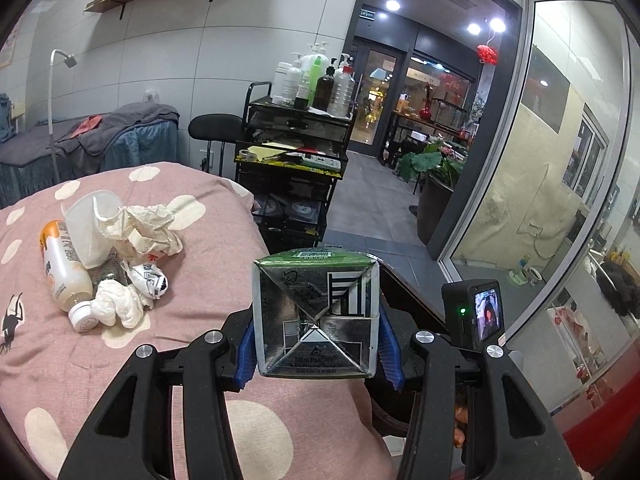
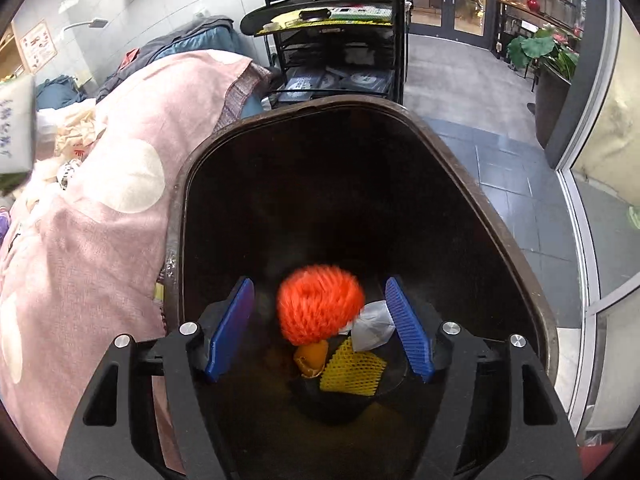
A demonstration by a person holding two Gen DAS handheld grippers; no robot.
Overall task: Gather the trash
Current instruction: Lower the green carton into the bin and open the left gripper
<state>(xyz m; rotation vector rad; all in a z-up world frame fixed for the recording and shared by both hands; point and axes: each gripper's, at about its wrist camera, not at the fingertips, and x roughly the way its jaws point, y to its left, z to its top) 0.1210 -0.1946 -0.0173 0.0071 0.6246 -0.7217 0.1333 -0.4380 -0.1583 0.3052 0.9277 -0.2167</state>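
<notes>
My left gripper (image 1: 318, 356) is shut on a green and silver drink carton (image 1: 316, 312), held bottom-first over the edge of the pink spotted bed (image 1: 160, 360). Further left on the bed lies a trash pile: a pale drink bottle (image 1: 64, 272), a clear plastic cup (image 1: 88, 232), crumpled paper (image 1: 148, 228) and white tissue (image 1: 120, 304). My right gripper (image 2: 320, 320) is open over the dark bin (image 2: 500, 220). A blurred orange foam-net ball (image 2: 320, 304) hangs between the blue pads (image 2: 410, 328) without touching them. Yellow foam net (image 2: 352, 372), orange peel (image 2: 310, 356) and white paper (image 2: 374, 326) lie in the bin.
A black trolley (image 1: 296, 152) with bottles on top stands past the bed's end. A glass wall (image 1: 540, 180) runs along the right, with a potted plant (image 1: 436, 176) near the doorway. The bin stands tight against the bed's side. A second bed (image 1: 80, 140) is at the back left.
</notes>
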